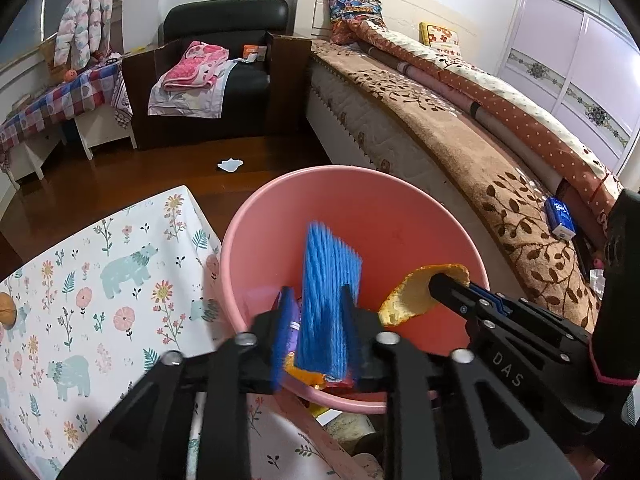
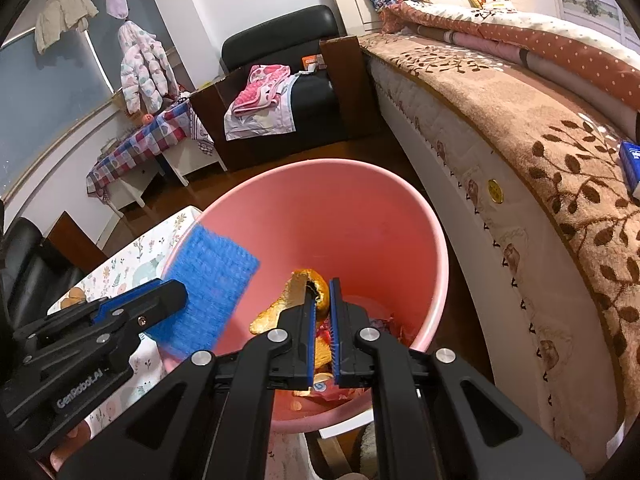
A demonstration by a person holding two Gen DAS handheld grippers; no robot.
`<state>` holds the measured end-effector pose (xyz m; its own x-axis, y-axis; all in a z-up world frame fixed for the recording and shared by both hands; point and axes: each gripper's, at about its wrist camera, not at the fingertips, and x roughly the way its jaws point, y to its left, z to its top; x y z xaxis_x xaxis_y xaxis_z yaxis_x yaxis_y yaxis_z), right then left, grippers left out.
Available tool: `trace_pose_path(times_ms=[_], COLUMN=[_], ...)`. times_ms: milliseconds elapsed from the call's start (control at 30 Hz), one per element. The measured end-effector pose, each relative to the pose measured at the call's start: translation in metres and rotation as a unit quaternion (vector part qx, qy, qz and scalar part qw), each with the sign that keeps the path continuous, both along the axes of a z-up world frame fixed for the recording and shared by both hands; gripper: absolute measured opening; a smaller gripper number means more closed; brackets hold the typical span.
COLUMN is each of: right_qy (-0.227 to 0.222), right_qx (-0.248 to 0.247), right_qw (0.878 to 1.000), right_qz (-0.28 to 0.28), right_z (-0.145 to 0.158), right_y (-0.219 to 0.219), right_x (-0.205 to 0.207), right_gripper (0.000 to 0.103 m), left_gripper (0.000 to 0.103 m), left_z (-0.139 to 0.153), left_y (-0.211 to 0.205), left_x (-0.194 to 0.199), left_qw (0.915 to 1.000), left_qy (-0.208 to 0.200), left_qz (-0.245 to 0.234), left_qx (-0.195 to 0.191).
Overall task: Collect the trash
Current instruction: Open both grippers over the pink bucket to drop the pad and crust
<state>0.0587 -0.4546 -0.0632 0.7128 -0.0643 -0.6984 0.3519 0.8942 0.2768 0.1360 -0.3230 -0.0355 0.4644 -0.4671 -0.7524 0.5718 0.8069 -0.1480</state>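
Observation:
A pink bin (image 1: 352,196) (image 2: 320,216) stands by the table with wrappers and peel at its bottom. My left gripper (image 1: 316,316) is above the bin; a blue ribbed sponge (image 1: 330,292) (image 2: 208,280) sits between its fingers, blurred, with a gap on its left side. My right gripper (image 2: 323,304) is shut on an orange peel (image 2: 308,292) (image 1: 424,292) and holds it over the bin. The right gripper's fingertips also show in the left wrist view (image 1: 444,284).
A table with a floral bear cloth (image 1: 92,280) is left of the bin. A bed (image 1: 460,128) runs along the right, with a blue packet (image 1: 560,216) on it. A white scrap (image 1: 230,165) lies on the wooden floor before a black armchair (image 1: 224,72).

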Motion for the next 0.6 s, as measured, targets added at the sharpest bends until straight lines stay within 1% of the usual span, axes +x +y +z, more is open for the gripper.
trace_pose_path(times_ms=[167, 200, 267, 433, 500, 600], right_qy=[0.006, 0.006, 0.005, 0.004, 0.001, -0.006], right_qx=[0.002, 0.002, 0.005, 0.002, 0.0, -0.002], right_qw=[1.0, 1.0, 1.0, 1.0, 1.0, 1.0], right_qz=[-0.002, -0.003, -0.003, -0.002, -0.001, 0.001], right_z=[-0.003, -0.003, -0.003, -0.002, -0.001, 0.003], right_y=[-0.001, -0.001, -0.001, -0.001, -0.001, 0.001], right_x=[0.002, 0.002, 0.002, 0.002, 0.002, -0.001], right_gripper=[0.009, 0.012, 0.019, 0.023, 0.029, 0.033], left_gripper=[0.04, 0.042, 0.043, 0.046, 0.046, 0.049], left_z=[0.002, 0.002, 0.003, 0.008, 0.01, 0.013], left_y=[0.003, 0.004, 0.005, 0.009, 0.01, 0.013], left_x=[0.0, 0.0, -0.001, -0.003, -0.003, -0.006], left_qw=[1.0, 1.0, 1.0, 0.9999, 0.9998, 0.9997], left_qy=[-0.003, -0.003, -0.005, -0.01, -0.011, -0.015], left_qz=[0.002, 0.003, 0.003, 0.004, 0.006, 0.007], left_qx=[-0.005, -0.006, -0.008, -0.012, -0.015, -0.019])
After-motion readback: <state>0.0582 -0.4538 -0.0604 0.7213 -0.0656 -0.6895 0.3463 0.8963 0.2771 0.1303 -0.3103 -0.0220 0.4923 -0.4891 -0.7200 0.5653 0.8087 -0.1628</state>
